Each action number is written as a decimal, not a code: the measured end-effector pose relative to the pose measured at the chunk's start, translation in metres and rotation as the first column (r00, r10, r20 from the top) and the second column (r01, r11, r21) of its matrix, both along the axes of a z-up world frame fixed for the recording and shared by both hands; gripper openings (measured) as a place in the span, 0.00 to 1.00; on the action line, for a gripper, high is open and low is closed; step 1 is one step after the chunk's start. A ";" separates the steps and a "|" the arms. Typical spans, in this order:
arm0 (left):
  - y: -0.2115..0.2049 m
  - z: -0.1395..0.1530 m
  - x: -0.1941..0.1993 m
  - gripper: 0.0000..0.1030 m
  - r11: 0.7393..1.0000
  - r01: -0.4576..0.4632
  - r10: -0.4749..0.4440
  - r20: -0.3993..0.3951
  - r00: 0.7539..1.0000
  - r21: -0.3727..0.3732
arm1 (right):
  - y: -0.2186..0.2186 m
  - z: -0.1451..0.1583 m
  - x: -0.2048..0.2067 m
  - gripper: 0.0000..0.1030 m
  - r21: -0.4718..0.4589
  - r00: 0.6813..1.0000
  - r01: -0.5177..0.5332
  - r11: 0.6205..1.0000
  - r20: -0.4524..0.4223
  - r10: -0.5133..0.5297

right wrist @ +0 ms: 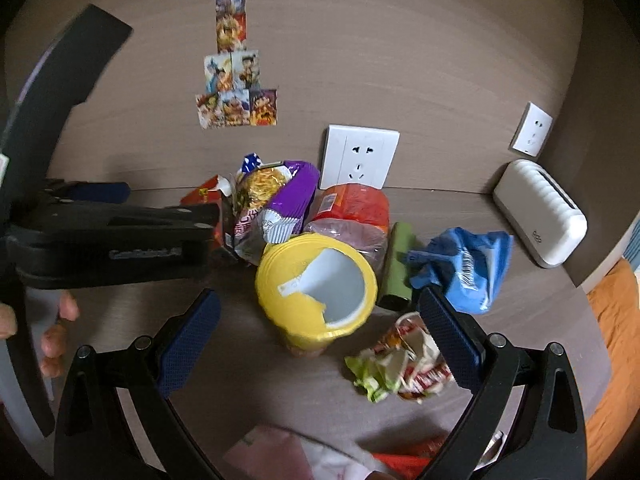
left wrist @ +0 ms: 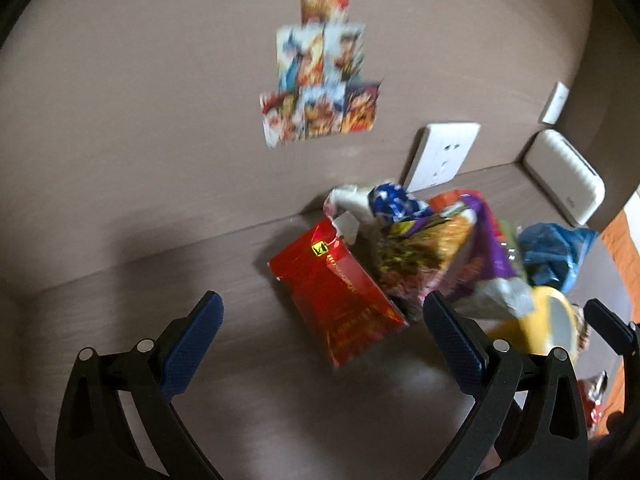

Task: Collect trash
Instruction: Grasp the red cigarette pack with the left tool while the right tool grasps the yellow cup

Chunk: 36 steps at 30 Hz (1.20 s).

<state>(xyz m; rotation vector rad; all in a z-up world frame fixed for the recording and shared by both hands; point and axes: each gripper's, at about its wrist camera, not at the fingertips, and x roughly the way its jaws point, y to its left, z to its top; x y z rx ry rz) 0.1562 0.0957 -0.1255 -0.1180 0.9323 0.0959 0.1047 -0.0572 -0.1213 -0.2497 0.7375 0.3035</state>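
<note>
A: Where's the trash?

B: Heaped on the brown shelf (right wrist: 248,364) against the back wall, below the wall socket (right wrist: 360,158). A red packet (left wrist: 340,292) on the left, a purple noodle bag (right wrist: 276,200) beside it, a yellow cup (right wrist: 316,288) in front lying tipped with its mouth open, a blue wrapper (right wrist: 464,268) to the right, and a crumpled wrapper (right wrist: 400,360) nearest the front edge.

A: And the grippers?

B: Both released and empty. The left gripper (left wrist: 320,320) has its fingers spread wide over the red packet. The right gripper (right wrist: 320,316) stands open around the yellow cup, with the crumpled wrapper just beside its right finger.

A: How will this stuff handle?

B: I'd judge all of it light. The packets are thin, soft and slick, so they'll crumple and may slide. Pinch a free edge or corner, not the flat face. The cup looks stiffer but thin-walled, so take it across the rim or body gently, or it'll buckle.

A: Room to move?

B: Open shelf on the left and toward the front. The back is tight against the wall, a white box (right wrist: 540,216) fills the right corner, and the two grippers sit close, so they could clash.
</note>
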 end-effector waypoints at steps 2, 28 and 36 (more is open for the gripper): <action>0.004 -0.010 0.008 0.96 1.000 -0.009 0.008 -0.020 1.000 -0.017 | 0.002 -0.004 0.006 0.96 -0.006 1.000 0.008 1.000 0.001 -0.008; 0.005 0.020 -0.032 0.44 0.995 0.069 -0.073 0.057 0.996 0.073 | -0.039 0.055 -0.030 0.45 0.131 0.998 0.029 0.991 0.048 -0.035; 0.016 0.019 -0.055 0.69 0.994 -0.008 -0.001 0.087 0.996 0.105 | -0.080 0.076 -0.071 0.45 0.127 0.988 0.086 0.988 0.113 -0.101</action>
